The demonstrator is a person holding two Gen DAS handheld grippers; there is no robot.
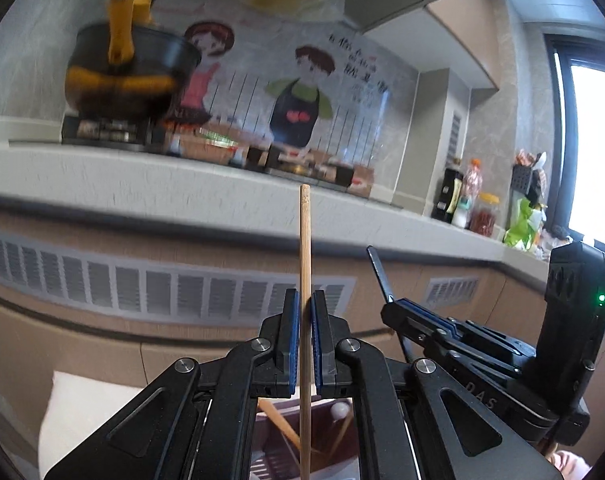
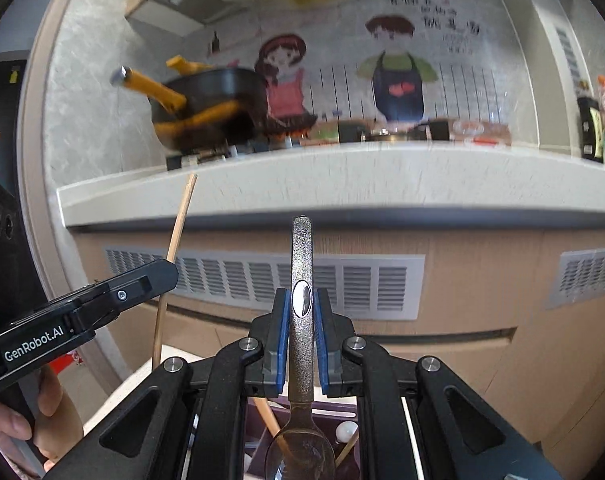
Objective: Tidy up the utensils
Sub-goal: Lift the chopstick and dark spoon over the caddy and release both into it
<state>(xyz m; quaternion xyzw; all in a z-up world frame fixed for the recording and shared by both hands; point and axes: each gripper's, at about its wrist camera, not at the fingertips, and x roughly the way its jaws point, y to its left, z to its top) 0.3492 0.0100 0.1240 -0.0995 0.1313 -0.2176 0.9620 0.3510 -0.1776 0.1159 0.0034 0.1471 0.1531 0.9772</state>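
My left gripper [image 1: 306,300] is shut on a wooden chopstick [image 1: 304,248] that stands upright between its blue pads. My right gripper [image 2: 302,296] is shut on the textured handle of a metal spoon [image 2: 302,248], handle up and bowl hanging down. Below both grippers sits a dark purple utensil holder [image 2: 258,420] with several wooden sticks and a white-tipped utensil in it. In the left wrist view the right gripper [image 1: 394,304] appears at the right with the spoon handle [image 1: 378,268] sticking out. In the right wrist view the left gripper [image 2: 166,272] and its chopstick [image 2: 178,224] show at the left.
A white kitchen counter [image 2: 342,184] runs across ahead, with a black wok [image 2: 210,108] with orange handles on a stove. Bottles and jars [image 1: 466,196] stand at the counter's right end. Cabinet fronts with vent grilles [image 2: 262,280] lie below. A hand [image 2: 18,420] holds the left gripper.
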